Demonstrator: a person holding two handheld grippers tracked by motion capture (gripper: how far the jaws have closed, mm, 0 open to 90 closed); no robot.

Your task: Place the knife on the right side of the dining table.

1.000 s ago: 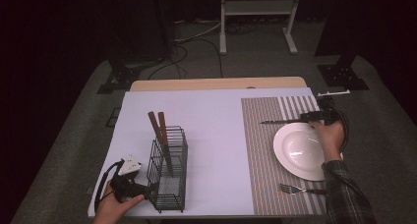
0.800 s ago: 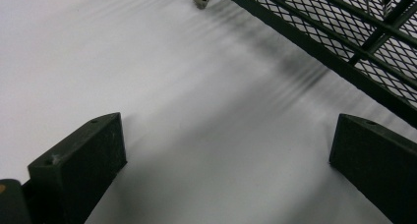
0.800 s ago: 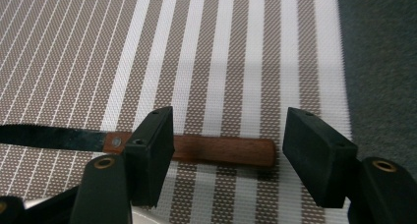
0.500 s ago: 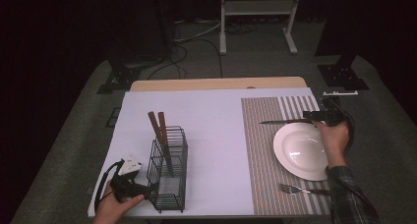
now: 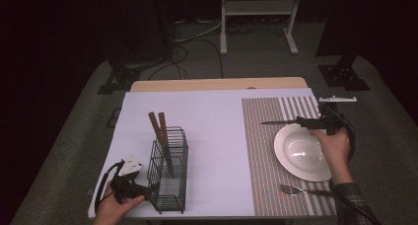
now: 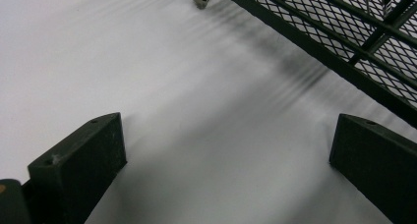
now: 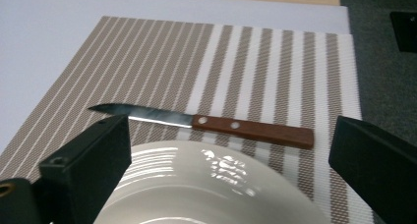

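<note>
A knife (image 7: 206,122) with a brown wooden handle lies flat on the striped placemat (image 7: 162,62), just beyond the white plate (image 7: 206,184). In the high view the knife (image 5: 278,122) lies at the plate's (image 5: 300,153) far rim. My right gripper (image 5: 328,124) hovers at the knife's handle end. Its jaws have just been opening and now stand wide apart, with nothing between them. My left gripper (image 5: 145,188) rests open at the table's near left, against the foot of the black wire caddy (image 5: 170,170). In the left gripper view the caddy's mesh (image 6: 344,37) runs across the upper right.
Two wooden handles (image 5: 158,126) stick up out of the caddy. A fork (image 5: 300,189) lies on the placemat (image 5: 261,156) near the table's front edge, in front of the plate. The table top (image 5: 212,131) between caddy and placemat is white.
The right hand has drawn back to the right, off the knife. The knife stays lying on the placemat. The left hand has not moved.
</note>
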